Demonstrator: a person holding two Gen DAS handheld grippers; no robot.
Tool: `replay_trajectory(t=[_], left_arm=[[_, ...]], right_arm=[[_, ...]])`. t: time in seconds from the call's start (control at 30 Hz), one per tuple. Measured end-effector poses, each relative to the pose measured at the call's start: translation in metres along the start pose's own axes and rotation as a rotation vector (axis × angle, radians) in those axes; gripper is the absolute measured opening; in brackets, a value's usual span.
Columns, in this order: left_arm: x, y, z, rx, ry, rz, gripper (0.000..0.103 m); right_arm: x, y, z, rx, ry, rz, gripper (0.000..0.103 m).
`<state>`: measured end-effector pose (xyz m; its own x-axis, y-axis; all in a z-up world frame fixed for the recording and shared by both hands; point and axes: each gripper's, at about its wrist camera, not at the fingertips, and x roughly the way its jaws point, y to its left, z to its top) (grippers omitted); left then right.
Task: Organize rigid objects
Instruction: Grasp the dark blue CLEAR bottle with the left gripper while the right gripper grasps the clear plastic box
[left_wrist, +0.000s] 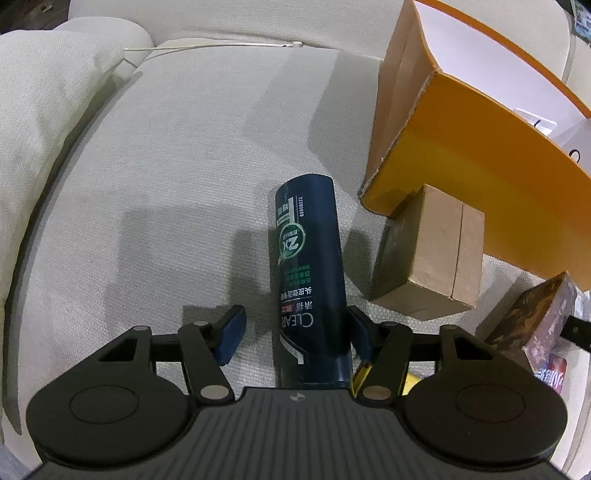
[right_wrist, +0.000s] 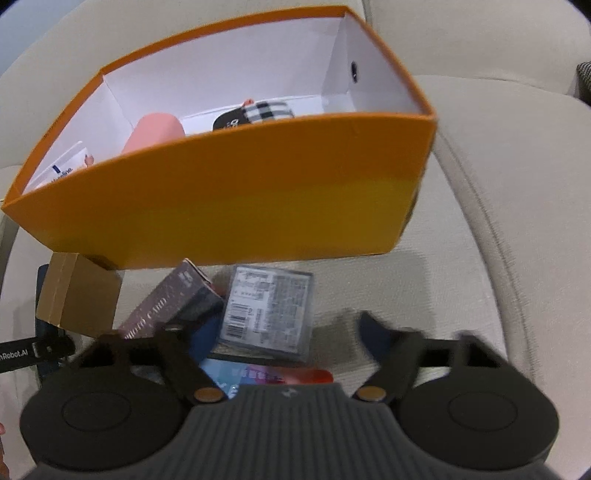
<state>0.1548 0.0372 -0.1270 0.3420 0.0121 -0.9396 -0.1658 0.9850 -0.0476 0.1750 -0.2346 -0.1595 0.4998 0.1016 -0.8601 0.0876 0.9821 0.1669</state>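
Orange box (right_wrist: 229, 206) holding pink cylinder (right_wrist: 155, 133), plaid pouch (right_wrist: 266, 109), left hand-held gripper (left_wrist: 295, 332) open around blue bottle (left_wrist: 310, 266), right hand-held gripper (right_wrist: 291, 338) open.

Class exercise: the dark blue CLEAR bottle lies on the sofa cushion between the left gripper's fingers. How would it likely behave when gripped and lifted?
The dark blue bottle looks stiff, so it probably holds its shape. Its round, glossy wall may slip or roll against the left gripper pads. Gripped near one end, it could tilt.

The dark bottle (left_wrist: 310, 280) reads "CLEAR" and "2X"; a strap (right_wrist: 22, 355) reads "nRobot.AI".
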Motion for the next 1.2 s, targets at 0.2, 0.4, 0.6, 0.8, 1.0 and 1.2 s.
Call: replay_trajectory(t=[0.2, 0.4, 0.6, 0.8, 1.0, 1.2], left_arm=[[0.002, -0.001, 0.002, -0.012, -0.001, 0.0, 0.069], [0.004, -0.005, 0.005, -0.001, 0.009, 0.012, 0.069], [0.004, -0.007, 0.006, 0.012, 0.012, 0.008, 0.066], [0.002, -0.011, 0.006, 0.053, 0.01, 0.004, 0.048], [0.0, -0.01, 0.006, 0.059, 0.006, -0.004, 0.043], [-0.004, -0.008, 0.005, 0.06, -0.002, -0.012, 0.043]], right_arm=[[0.004, 0.002, 0.006, -0.001, -0.002, -0.012, 0.069], [0.008, 0.001, 0.007, 0.017, 0.012, -0.016, 0.069], [0.012, 0.003, 0.01, 0.02, 0.018, -0.024, 0.069], [0.011, 0.003, 0.008, 0.01, 0.019, -0.021, 0.068], [0.008, 0.005, 0.008, -0.006, 0.022, 0.019, 0.054], [0.002, 0.0, 0.008, -0.001, 0.011, 0.047, 0.051]])
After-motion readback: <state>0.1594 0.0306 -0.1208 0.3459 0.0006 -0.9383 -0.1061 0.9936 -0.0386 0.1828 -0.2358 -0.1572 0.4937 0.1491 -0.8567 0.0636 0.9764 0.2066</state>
